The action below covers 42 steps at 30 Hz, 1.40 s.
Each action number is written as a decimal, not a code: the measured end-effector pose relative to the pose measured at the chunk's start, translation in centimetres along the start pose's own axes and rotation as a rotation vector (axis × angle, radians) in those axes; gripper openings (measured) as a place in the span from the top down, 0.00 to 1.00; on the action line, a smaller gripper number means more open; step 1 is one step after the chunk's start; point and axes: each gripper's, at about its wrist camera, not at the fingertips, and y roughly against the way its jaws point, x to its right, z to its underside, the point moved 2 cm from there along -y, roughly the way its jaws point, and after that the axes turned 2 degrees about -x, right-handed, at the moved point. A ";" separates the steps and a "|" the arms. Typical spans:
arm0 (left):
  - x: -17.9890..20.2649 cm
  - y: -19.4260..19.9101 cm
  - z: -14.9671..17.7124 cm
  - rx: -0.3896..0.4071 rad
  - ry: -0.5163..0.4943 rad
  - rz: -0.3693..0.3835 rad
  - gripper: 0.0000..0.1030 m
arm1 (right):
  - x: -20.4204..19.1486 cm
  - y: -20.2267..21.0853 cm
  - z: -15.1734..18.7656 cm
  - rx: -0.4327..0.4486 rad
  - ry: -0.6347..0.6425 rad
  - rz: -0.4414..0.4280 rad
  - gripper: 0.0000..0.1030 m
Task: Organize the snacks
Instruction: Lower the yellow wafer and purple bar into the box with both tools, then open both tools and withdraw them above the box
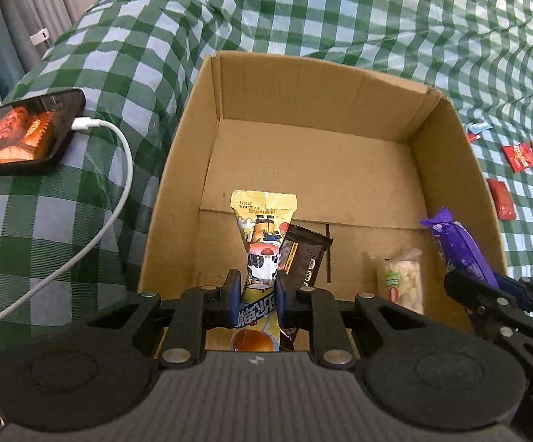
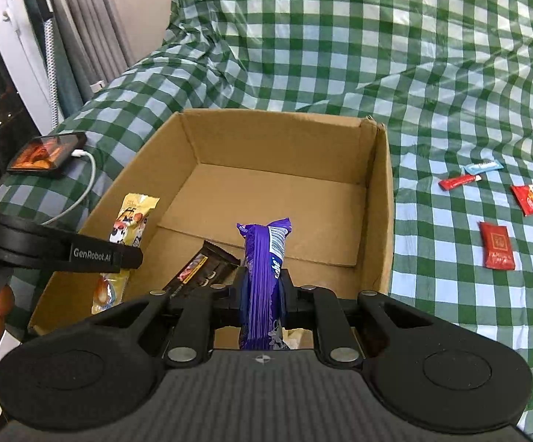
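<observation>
— Two claws, two snacks, one cardboard box (image 2: 380, 199). Where does everything sit?

— Start with the bed's green checked cover (image 2: 413, 55); the open box rests on it, with a dark chocolate packet (image 1: 305, 254) and a clear bag of pale puffs (image 1: 401, 283) already on its floor. The left claw (image 1: 257, 291) is clamped on a yellow cartoon-printed snack packet (image 1: 261, 243), held over the box's near left part. The right claw (image 2: 263, 291) is pinched around a purple wrapped bar (image 2: 264, 258), above the near right part.

— How should they let go?

— I'd lower each low into the box before parting the jaws, yellow packet into the bare left strip, purple bar between the chocolate and the right wall, so nothing bounces out or stacks crookedly.

— What's left outside?

— Several small red sachets (image 2: 496, 246) and a blue one (image 2: 483, 166), lying on the cover to the box's right.
</observation>
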 end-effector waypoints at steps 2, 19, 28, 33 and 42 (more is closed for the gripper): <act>0.0 -0.3 0.0 -0.001 0.001 -0.008 0.77 | 0.2 -0.4 0.2 -0.009 -0.012 -0.001 0.84; -0.5 5.5 4.9 0.030 -0.007 -0.059 0.00 | -0.2 4.6 2.7 -0.028 -0.069 0.014 0.18; -0.2 12.4 9.9 0.105 0.013 -0.066 0.00 | -4.6 12.5 6.0 0.087 0.021 0.042 0.10; 0.7 15.0 12.3 0.135 0.042 -0.055 0.00 | -4.6 15.7 7.4 0.125 0.022 0.034 0.10; 1.9 18.4 15.0 0.205 0.010 -0.066 0.00 | -4.0 19.7 9.3 0.205 0.006 0.057 0.09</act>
